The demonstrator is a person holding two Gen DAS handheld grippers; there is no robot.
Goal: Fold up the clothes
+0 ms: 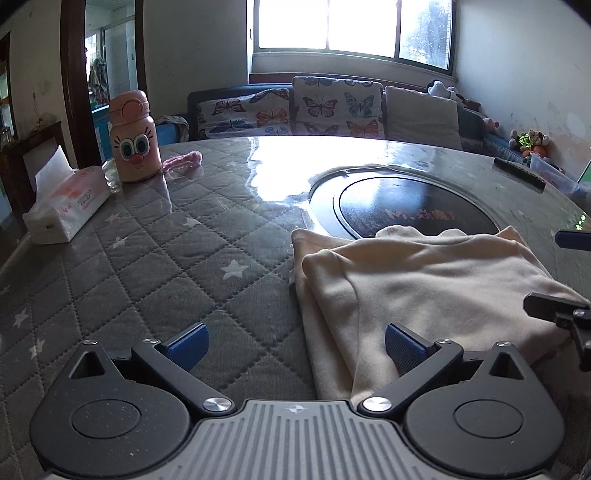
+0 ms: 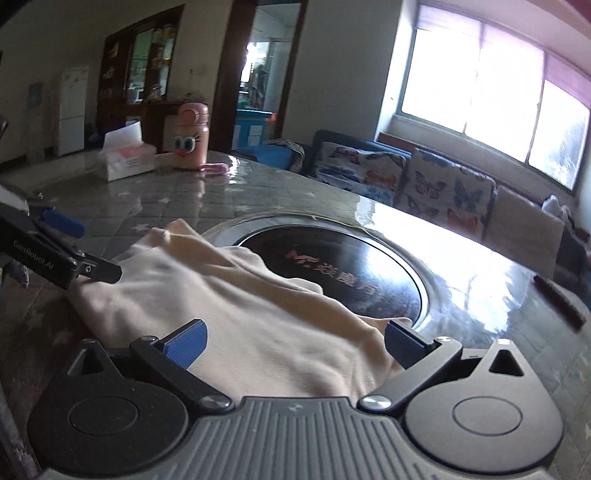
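A cream garment [image 1: 424,280] lies folded into a rough rectangle on the near right part of a round table [image 1: 166,258], its far edge overlapping a dark glass disc [image 1: 406,210] set into the table's middle. The left hand-held gripper [image 1: 297,345] hovers at the garment's near left edge with its blue pads spread wide and nothing between them. The right hand-held gripper [image 2: 295,345] hangs over the garment's near right side, its jaws also wide apart and empty.

The likeliest trouble, as a judgement: the fold looks loose, with layers stacked unevenly along the left edge, so a pinch that catches only the top layer could pull the stack apart. The tabletop is covered by a glossy clear sheet over grey quilted fabric with white stars, so the cloth may slide instead of creasing. The two tools are near each other and could bump.

At the far left stand a pink cartoon-faced bottle [image 1: 133,138] and a tissue pack [image 1: 66,206], well apart from the garment. Beyond the table are a sofa with butterfly cushions [image 1: 325,107] and a bright window [image 1: 351,26].
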